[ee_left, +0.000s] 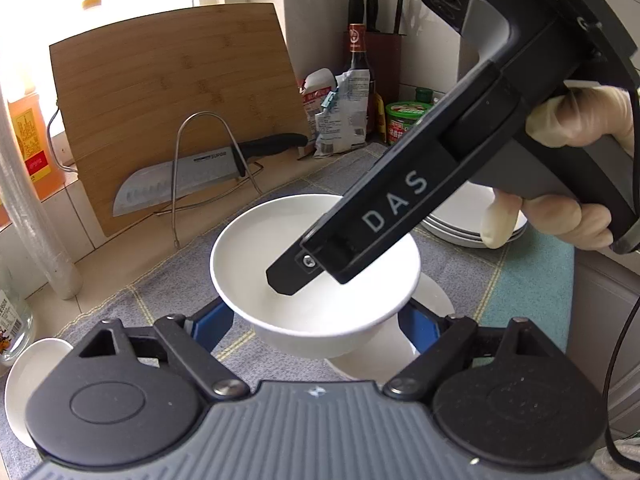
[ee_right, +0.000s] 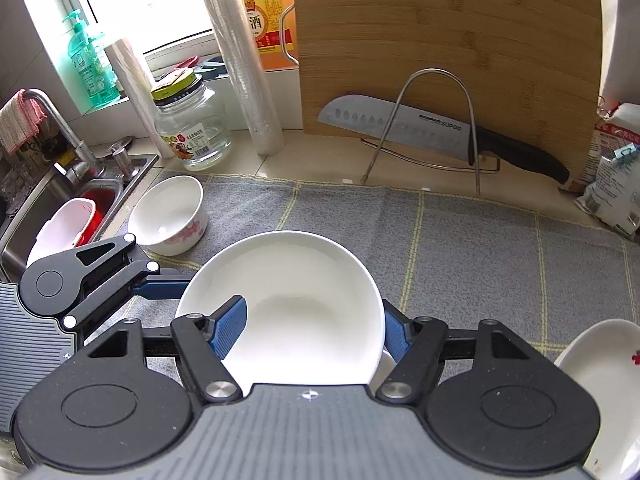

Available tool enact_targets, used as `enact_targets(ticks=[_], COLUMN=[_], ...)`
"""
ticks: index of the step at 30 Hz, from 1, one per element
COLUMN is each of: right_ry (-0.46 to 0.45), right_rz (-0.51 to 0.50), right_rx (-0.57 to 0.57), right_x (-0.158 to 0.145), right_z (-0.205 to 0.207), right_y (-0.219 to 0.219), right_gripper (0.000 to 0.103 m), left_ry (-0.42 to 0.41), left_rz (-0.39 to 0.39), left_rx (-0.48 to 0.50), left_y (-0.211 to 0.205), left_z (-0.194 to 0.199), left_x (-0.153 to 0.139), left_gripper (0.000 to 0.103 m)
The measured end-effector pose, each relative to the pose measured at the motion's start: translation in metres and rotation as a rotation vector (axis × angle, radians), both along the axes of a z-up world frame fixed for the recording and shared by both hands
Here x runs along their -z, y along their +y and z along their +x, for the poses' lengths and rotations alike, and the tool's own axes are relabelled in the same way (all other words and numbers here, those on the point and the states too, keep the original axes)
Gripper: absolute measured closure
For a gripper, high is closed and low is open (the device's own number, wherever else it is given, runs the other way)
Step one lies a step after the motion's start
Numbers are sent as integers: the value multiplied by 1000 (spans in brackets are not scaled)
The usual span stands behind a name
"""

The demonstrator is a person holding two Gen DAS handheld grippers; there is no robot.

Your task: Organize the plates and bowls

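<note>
A plain white bowl [ee_left: 280, 248] [ee_right: 304, 280] hangs above the grey checked cloth [ee_right: 460, 248]. My left gripper [ee_left: 316, 320] has its blue fingers [ee_left: 214, 318] pressed on the bowl's two outer sides. My right gripper [ee_right: 312, 320] is shut on the bowl's wall, with one blue finger [ee_right: 230, 326] inside and the other outside. In the left wrist view it reaches in from the upper right, held by a gloved hand [ee_left: 576, 120]. Another white bowl [ee_left: 372, 360] sits just below. A stack of white plates [ee_left: 460, 228] lies at the right.
A pink-patterned bowl [ee_right: 168, 216] sits near the sink [ee_right: 48, 216]. A white dish [ee_right: 600, 380] is at the right. Behind stand a bamboo cutting board [ee_right: 448, 48], a knife [ee_right: 400, 128] on a wire rack, a glass jar [ee_right: 192, 128], film rolls and food bags.
</note>
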State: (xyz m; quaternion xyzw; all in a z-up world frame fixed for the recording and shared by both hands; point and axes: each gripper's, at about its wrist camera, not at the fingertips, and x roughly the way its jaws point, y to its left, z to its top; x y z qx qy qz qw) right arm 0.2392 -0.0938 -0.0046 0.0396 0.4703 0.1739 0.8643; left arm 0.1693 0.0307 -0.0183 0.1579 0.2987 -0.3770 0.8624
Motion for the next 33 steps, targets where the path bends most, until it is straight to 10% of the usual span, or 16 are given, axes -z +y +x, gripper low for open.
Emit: enact_targets(ticks=[33], right_ry=[64], right_rz=[-9], right_rx=[96], right_x=[31], right_z=[-26], right_y=[-26], right_gripper=[28], left_ry=[86], left_rz=[67], left_rx=[100], left_y=[-31], left_z=[-4], left_x=[32], left_gripper=[14])
